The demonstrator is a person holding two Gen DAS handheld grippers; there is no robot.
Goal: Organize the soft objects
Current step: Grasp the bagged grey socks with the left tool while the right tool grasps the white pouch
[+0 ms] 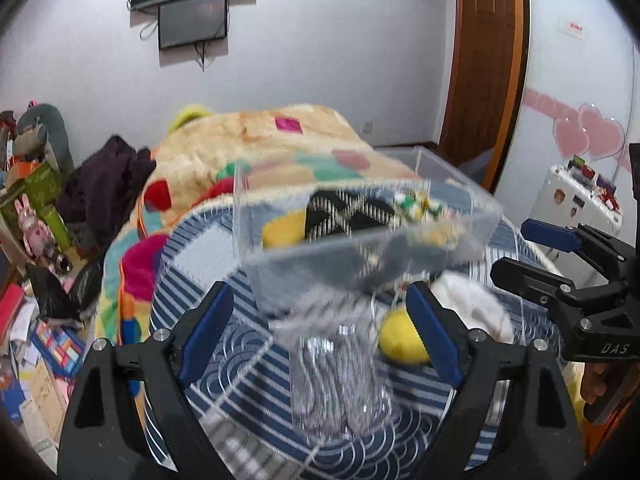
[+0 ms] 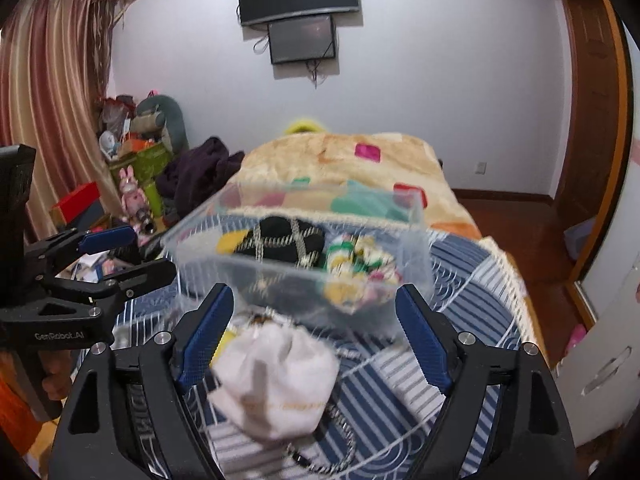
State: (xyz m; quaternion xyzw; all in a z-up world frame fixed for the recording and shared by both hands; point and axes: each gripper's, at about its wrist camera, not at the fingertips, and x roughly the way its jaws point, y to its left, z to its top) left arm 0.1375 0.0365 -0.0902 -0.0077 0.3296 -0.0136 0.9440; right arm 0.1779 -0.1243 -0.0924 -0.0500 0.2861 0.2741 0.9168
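Observation:
A clear plastic box [image 1: 460,240] [image 2: 192,248] stands on the blue striped bedspread [image 1: 248,360] [image 2: 460,276]. It holds a black-and-white patterned soft item [image 1: 348,216] [image 2: 288,240], a yellow piece [image 1: 282,230] and small colourful items [image 2: 360,258]. My left gripper [image 1: 320,336] is open, with a crumpled clear bag [image 1: 340,380] between its fingers and a yellow soft ball [image 1: 400,338] by the right finger. My right gripper [image 2: 314,336] is open over a white drawstring pouch [image 2: 276,376], which also shows in the left wrist view [image 1: 476,308].
A cream patchwork blanket [image 1: 260,144] [image 2: 340,160] lies heaped behind the box. A dark garment [image 1: 104,184] [image 2: 200,176] and cluttered boxes [image 1: 32,200] are at the left. A wooden door [image 1: 484,60] and white cabinet [image 2: 600,340] are at the right.

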